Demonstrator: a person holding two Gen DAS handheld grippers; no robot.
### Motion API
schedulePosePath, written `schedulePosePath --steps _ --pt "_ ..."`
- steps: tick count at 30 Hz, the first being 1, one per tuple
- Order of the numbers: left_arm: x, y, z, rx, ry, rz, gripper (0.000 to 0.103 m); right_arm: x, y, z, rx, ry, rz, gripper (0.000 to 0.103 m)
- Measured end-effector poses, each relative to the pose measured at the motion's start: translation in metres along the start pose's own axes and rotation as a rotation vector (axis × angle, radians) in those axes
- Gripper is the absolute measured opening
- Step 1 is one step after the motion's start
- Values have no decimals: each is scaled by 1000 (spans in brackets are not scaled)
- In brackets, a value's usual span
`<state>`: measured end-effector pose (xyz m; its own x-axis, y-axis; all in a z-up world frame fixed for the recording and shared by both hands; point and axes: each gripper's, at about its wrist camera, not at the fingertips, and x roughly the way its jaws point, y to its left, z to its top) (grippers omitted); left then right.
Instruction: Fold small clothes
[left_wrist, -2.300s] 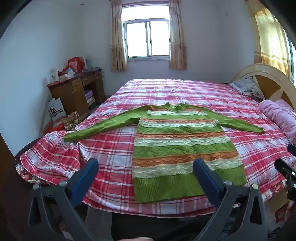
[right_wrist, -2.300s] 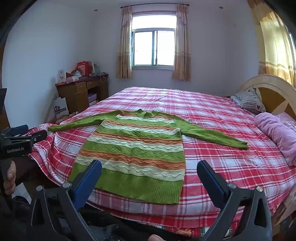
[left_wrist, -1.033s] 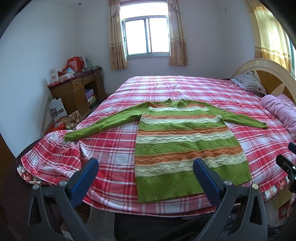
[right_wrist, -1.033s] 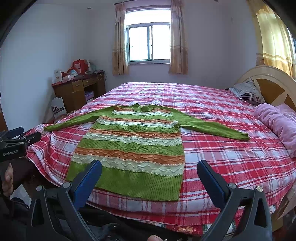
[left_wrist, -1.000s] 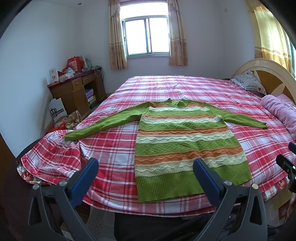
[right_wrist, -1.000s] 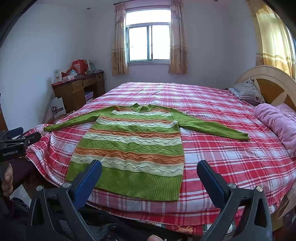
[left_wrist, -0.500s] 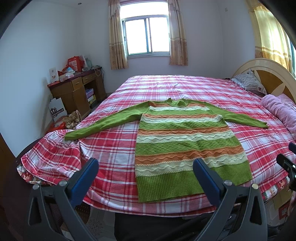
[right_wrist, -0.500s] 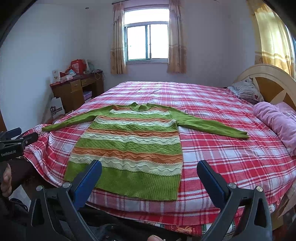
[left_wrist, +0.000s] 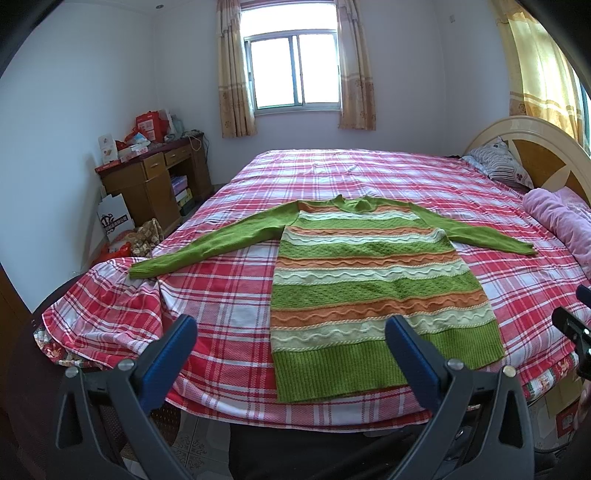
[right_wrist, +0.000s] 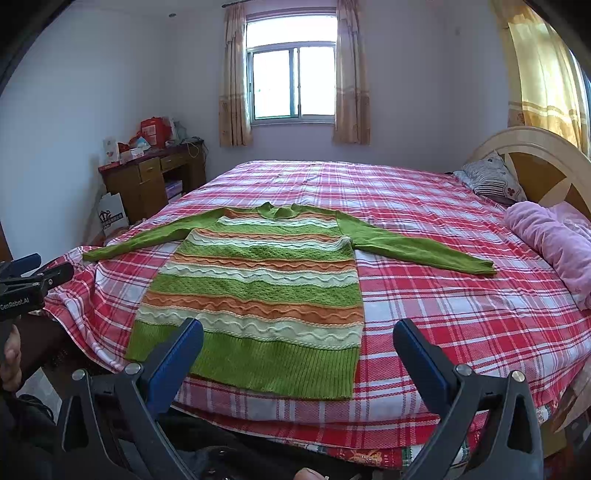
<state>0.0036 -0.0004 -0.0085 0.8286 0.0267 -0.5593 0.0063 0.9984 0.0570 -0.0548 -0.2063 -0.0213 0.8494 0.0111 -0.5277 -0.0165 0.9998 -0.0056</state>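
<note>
A green, orange and cream striped sweater lies flat and unfolded on the bed, hem at the near edge, neck toward the window, both sleeves spread out to the sides. The left gripper and the right gripper hover before the bed's near edge, each with its blue-padded jaws spread wide and empty, neither touching the sweater. A pink blanket lies bundled by the headboard, and a cluttered desk stands at the left wall

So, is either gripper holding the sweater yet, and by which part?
No. The left gripper and the right gripper are both open and empty; the sweater lies flat on the bed, untouched.
</note>
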Motion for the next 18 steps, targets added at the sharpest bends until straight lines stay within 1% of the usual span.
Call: schedulePosePath --steps 18 --pt "4 5 -6 5 10 -5 103 8 -3 -3 4 14 -11 102"
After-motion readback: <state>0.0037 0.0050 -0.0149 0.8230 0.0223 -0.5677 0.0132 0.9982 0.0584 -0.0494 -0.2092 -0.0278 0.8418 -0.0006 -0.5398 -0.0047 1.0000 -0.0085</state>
